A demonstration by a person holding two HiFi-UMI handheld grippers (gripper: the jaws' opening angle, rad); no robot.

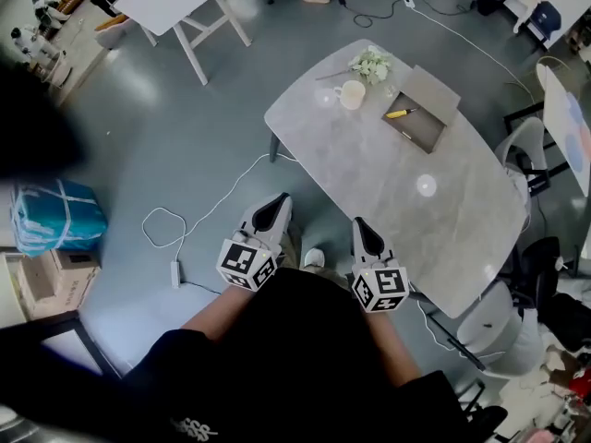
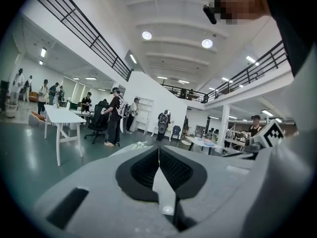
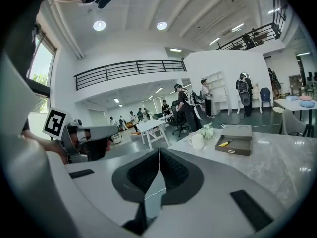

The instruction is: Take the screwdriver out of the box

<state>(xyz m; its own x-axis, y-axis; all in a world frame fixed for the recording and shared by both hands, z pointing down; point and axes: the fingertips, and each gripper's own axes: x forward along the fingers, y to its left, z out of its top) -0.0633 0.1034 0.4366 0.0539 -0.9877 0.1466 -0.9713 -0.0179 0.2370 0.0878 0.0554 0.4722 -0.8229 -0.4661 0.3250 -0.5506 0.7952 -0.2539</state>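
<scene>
Both my tools are pinched fully together with nothing between the pads. The left tool [image 2: 159, 150] and the right tool [image 3: 159, 155] each show a closed seam in their own gripper views. Both hang by the near edge of the tabletop [image 1: 406, 201], well short of the box [image 1: 423, 138]. The box sits open toward the far end with the yellow-handled screwdriver [image 1: 400, 113] lying inside, near a white mug [image 1: 351, 94].

To do the reach well, I'd lead with the right tool, since it already faces the box. I'd spread its jaws before arriving, come in over the low front wall and close across the handle, keeping clear of the mug.

The head view gives me the layout from above. The right gripper view shows the box's shallow wall side-on. The left gripper view looks off into the room, and I can't make out the box there.
</scene>
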